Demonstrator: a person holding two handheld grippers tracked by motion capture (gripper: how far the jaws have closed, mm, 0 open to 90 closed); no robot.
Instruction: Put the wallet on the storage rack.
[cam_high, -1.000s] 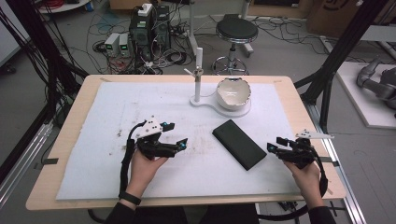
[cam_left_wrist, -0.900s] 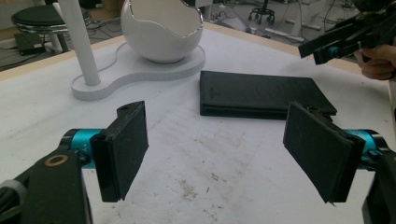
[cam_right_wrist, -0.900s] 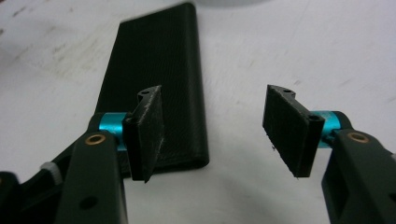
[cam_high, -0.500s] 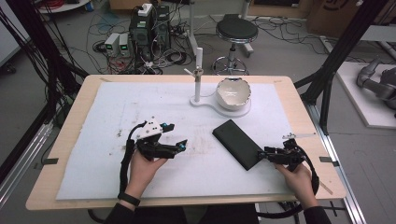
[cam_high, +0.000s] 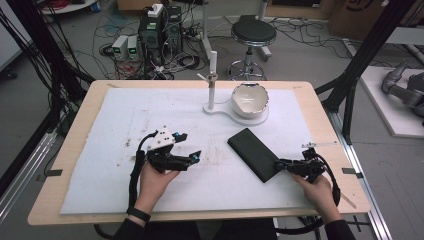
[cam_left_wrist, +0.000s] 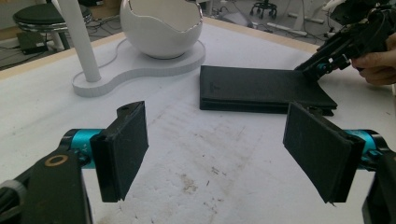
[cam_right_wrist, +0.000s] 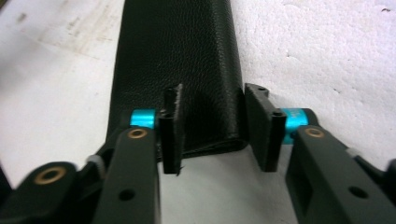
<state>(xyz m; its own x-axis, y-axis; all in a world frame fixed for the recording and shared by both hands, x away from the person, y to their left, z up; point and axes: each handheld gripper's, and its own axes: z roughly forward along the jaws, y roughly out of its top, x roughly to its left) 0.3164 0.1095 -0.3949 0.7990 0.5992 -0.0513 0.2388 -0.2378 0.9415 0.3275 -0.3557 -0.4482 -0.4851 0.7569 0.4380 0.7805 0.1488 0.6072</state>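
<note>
The black wallet (cam_high: 254, 154) lies flat on the white mat (cam_high: 100, 150), right of centre on the table (cam_high: 310, 95). The right gripper (cam_right_wrist: 212, 128) is at its near corner — fingers apart, straddling the edge, not clamped. The left gripper (cam_left_wrist: 215, 154) hovers wide open — well apart from the wallet.

A wooden table (cam_high: 310, 107) carries a white mat (cam_high: 165, 112) marked with dark smudges, on which a black leather-look case (cam_high: 254, 153) lies flat, near a white stand base (cam_high: 225, 110) holding a post and what seems a cracked-egg-shaped bowl (cam_high: 249, 99)
</note>
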